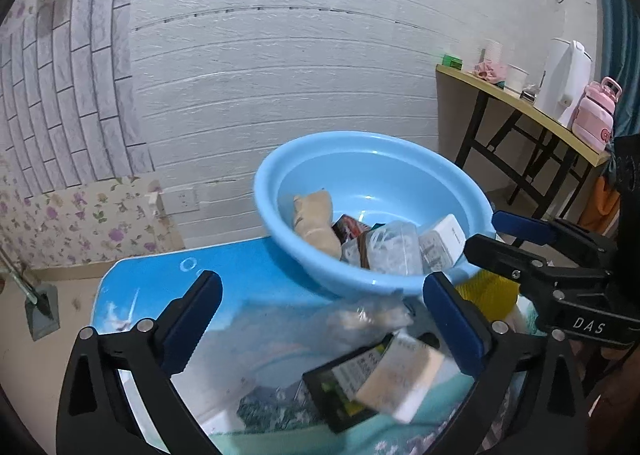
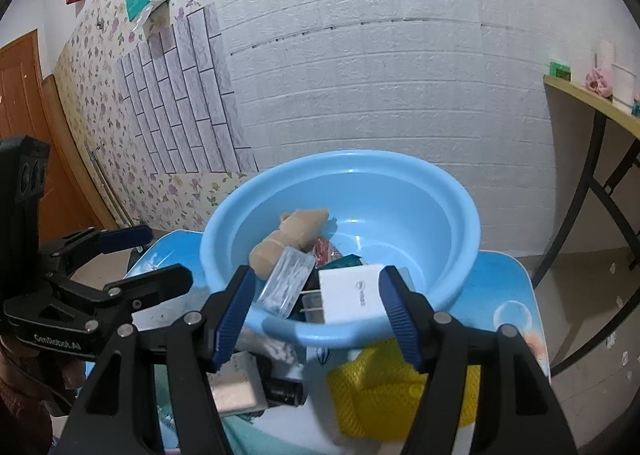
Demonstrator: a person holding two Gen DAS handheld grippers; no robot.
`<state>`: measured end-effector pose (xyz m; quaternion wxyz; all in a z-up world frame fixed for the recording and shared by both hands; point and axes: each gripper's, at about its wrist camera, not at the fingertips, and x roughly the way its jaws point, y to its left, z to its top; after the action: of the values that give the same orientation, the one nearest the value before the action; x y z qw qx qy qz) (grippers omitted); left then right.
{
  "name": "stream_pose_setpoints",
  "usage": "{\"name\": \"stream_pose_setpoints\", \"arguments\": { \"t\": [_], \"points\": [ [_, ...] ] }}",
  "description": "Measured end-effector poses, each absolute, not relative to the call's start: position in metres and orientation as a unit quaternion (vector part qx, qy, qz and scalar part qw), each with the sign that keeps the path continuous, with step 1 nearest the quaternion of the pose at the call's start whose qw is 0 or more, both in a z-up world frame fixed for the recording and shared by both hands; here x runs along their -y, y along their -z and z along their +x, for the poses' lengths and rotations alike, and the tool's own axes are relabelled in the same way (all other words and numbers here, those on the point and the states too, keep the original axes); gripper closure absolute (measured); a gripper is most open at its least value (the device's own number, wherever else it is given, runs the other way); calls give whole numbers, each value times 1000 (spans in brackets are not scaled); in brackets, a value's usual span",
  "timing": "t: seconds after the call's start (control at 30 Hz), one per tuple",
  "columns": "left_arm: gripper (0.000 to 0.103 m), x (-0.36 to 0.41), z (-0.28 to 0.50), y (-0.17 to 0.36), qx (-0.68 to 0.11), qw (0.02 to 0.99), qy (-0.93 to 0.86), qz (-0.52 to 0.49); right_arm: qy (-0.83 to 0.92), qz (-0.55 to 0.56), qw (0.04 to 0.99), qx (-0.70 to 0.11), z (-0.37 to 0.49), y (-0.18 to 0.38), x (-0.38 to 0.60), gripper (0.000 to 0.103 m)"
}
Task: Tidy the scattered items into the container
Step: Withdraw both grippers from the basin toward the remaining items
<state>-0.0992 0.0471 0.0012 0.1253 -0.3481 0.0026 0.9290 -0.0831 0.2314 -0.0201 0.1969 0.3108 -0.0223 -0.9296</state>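
Blue plastic basin (image 2: 340, 191) at the bench's (image 1: 160, 279) far edge already holds a beige soft toy (image 2: 292, 235), a clear packet (image 2: 286, 283), a white charger (image 2: 348, 295) and red wrappers. Nearer me than the basin lie a yellow cloth (image 2: 380, 387), a crinkled clear bag (image 1: 360, 315) and small boxes (image 1: 384, 379). My left tongs (image 1: 320, 327) are spread wide and empty; my right tongs (image 2: 320, 315) stand half apart, pinching nothing. Roughly half remains.
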Motion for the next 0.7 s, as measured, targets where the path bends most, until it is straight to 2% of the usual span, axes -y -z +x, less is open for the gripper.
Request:
{"name": "stream_pose_setpoints", "arguments": {
  "t": [0.33, 0.47, 0.7],
  "points": [
    [1, -24, -69, 0, 7, 98, -929, -357, 928, 319, 192, 11, -53, 14, -221, 35],
    [1, -12, -58, 5, 8, 85, -928, -362, 929, 321, 186, 7, -43, 15, -219, 26],
    [1, 8, -47, 15, 19, 53, -925, -376, 931, 323, 168, 7, -31, 16, -224, 25]
  ]
}}
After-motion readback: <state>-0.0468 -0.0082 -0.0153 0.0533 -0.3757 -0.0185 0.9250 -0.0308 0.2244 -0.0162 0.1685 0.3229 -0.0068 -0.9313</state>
